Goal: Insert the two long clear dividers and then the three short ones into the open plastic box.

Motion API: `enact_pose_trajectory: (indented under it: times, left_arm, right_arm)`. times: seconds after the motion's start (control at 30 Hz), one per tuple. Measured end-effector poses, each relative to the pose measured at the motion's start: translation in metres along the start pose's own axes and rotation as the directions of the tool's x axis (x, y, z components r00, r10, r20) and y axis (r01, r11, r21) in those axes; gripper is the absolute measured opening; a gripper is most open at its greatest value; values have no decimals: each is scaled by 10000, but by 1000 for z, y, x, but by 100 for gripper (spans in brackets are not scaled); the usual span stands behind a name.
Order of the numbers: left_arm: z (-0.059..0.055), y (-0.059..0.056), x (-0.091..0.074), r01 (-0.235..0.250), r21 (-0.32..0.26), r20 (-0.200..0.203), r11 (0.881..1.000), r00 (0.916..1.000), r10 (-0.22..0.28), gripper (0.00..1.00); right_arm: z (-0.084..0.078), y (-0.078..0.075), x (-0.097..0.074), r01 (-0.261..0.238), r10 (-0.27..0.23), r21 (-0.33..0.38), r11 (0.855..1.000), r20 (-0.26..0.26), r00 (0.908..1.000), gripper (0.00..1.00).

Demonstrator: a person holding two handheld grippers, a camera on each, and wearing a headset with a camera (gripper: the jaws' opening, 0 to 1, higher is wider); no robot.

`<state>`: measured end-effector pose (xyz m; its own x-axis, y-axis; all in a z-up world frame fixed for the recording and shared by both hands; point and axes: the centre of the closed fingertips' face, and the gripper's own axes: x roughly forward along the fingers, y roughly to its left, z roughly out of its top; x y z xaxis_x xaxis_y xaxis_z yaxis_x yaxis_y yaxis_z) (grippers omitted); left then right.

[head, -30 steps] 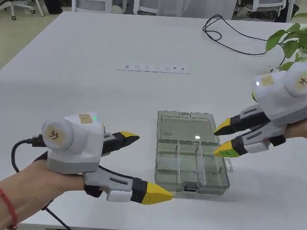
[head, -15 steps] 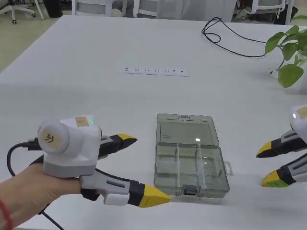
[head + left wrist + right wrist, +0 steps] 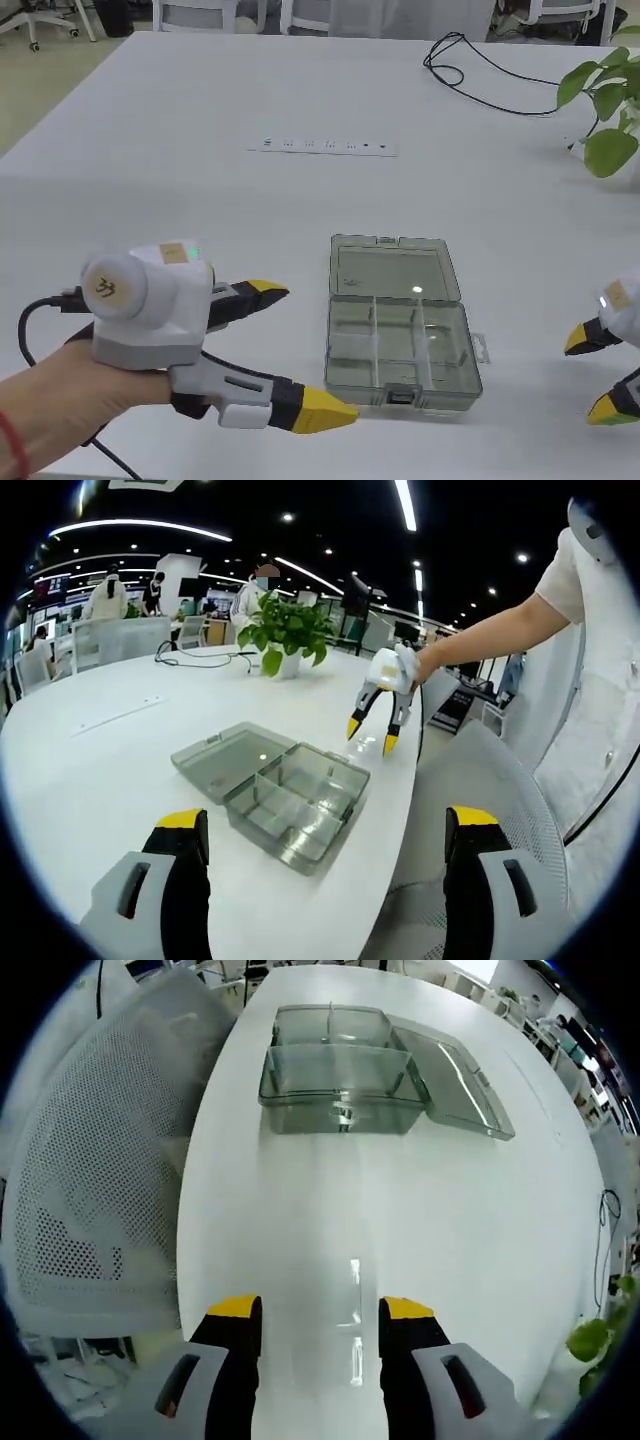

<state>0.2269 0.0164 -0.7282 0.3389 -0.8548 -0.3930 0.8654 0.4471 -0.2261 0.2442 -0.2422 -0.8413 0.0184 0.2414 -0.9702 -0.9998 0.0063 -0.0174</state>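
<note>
- Right claw [image 3: 590, 377] has backed away from the open plastic box [image 3: 350, 388] to the far right and is now well apart from it. Jaws apart, nothing in them.
- Box sits mid-table [image 3: 200, 200], lid [image 3: 395, 268] lying flat behind the tray. Clear dividers [image 3: 418, 335] stand inside, the long ones running front to back. Can't count the short ones.
- Thin clear strip [image 3: 355, 1320] lies on the table just ahead, between my right jaws. Might be a leftover short divider, not sure.
- Left claw [image 3: 318, 352] hovers left of the box, jaws wide, empty.
- My read: the last insert is released. Either one more piece to fetch, or done.
</note>
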Motion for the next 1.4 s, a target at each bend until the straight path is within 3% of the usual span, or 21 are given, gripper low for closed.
enact_pose_trajectory:
  times: [0.23, 0.53, 0.63, 0.97, 1.13, 1.4]
  left_arm:
    - [-1, 1, -1, -27, -31, -22, 10000, 10000, 26, 100]
    - [0, 2, -1, -23, -46, 24, 10000, 10000, 24, 100]
    - [1, 3, -1, -23, -32, 49, 10000, 10000, 23, 100]
    - [5, 4, -1, -47, -71, 83, 10000, 10000, 48, 100]
    - [12, 3, 1, -78, -254, 124, 9996, 9999, 81, 98]
    - [35, -1, 12, -35, -1621, 531, 9868, 9985, 122, 90]
  right_arm:
    - [-6, 0, 7, -45, 39, -202, 9998, -289, 9996, 46]
    - [-4, -1, 5, -102, 99, -120, 9999, -272, 9996, 42]
    - [-3, -2, 6, -85, 76, -274, 9996, -308, 9995, 33]
    - [-4, -1, 6, 8, -10, -84, 10000, -293, 9996, 33]
    - [10, -5, -11, 479, -478, 0, 9989, 140, 9988, 33]
    - [51, -13, -53, 1589, -1573, -154, 9872, 768, 9846, 33]
